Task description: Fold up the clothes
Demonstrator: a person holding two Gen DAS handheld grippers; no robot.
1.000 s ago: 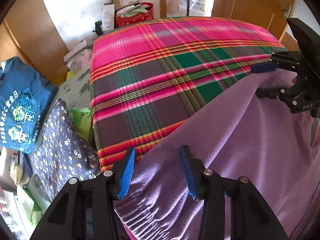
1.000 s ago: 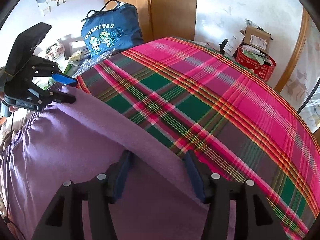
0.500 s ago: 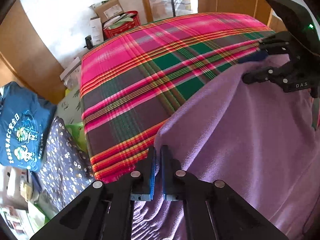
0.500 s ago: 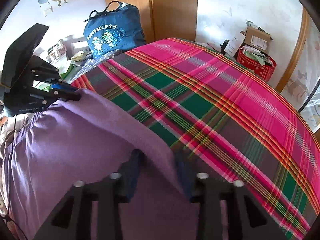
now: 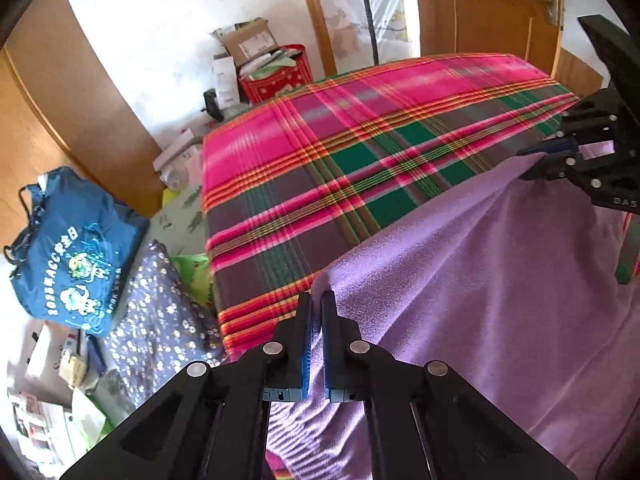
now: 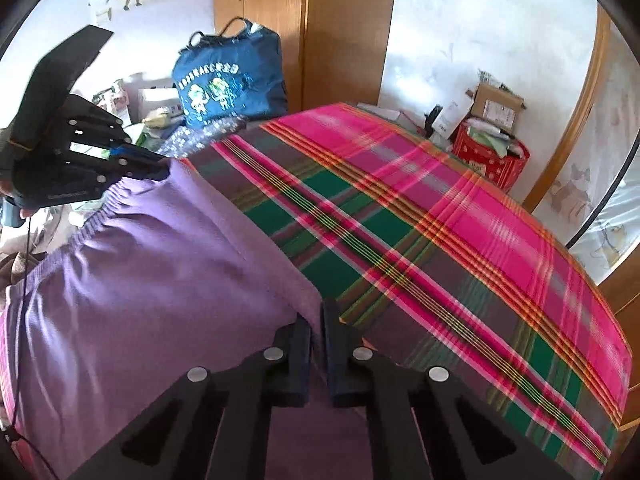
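Note:
A purple fleece garment (image 5: 480, 280) with a gathered elastic waistband (image 6: 100, 208) lies on the near part of a pink, green and grey plaid bedcover (image 5: 340, 160). My left gripper (image 5: 316, 300) is shut on the garment's left corner at the waistband end, and the cloth rises into its blue pads. My right gripper (image 6: 320, 312) pinches the other corner of the same edge, its jaws closing tight on the fabric. Each wrist view shows the other gripper: the right gripper (image 5: 532, 160) and the left gripper (image 6: 160, 166), both gripping purple cloth. The edge hangs lifted between them.
A blue tote bag (image 5: 68, 248) and a dark floral cloth (image 5: 160, 320) sit beside the bed on the left. A red basket (image 5: 280, 76) and cardboard boxes stand by the far wall. A wooden door (image 5: 480, 8) and a wardrobe (image 6: 320, 32) lie beyond the bed.
Both grippers went from open around the garment's edge to shut on it. They have since risen, lifting the purple edge off the bedcover.

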